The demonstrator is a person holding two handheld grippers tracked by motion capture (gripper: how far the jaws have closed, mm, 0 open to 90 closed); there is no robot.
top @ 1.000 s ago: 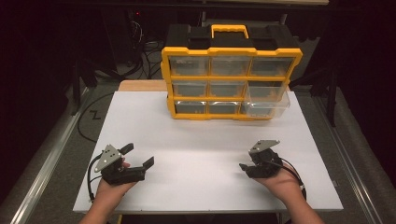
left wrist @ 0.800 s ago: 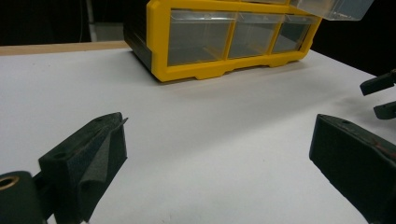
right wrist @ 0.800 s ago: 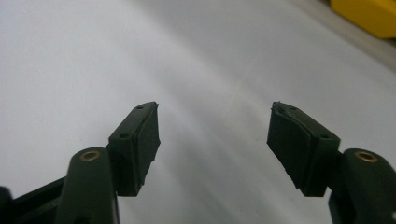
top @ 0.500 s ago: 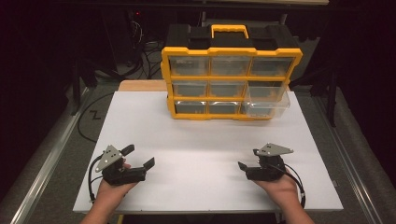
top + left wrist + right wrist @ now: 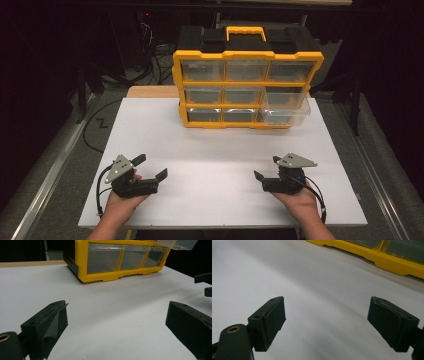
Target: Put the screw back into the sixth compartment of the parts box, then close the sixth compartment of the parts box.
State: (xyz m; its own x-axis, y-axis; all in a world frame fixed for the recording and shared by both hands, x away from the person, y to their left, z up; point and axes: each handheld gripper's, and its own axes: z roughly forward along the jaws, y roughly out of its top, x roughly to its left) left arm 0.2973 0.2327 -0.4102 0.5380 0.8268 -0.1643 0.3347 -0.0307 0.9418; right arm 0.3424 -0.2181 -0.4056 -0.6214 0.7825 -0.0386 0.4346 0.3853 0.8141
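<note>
A white table (image 5: 220, 150) fills the middle of the high view, with a person's two hands entering from the bottom edge. Each hand holds a black two-jaw gripper low over the near part of the table.

The left gripper (image 5: 150, 167) sits at the near left. Its jaws stand wide apart with nothing between them, aimed toward the table's centre and slightly away from the person.

The right gripper (image 5: 267, 167) sits at the near right, well apart from the left one. Its jaws have just been opening and now stand wide, with bare table between them. They aim leftward and slightly away from the person.

At the far side of the table stands a yellow and black organizer box (image 5: 245, 75), upright, its long axis running left to right. Its front of clear drawers, three rows of three, faces the person. A yellow carry handle (image 5: 245, 34) sits on top. One clear drawer (image 5: 285, 102) at the lower right sticks out toward the person. Both grippers are well apart from the box.
</note>
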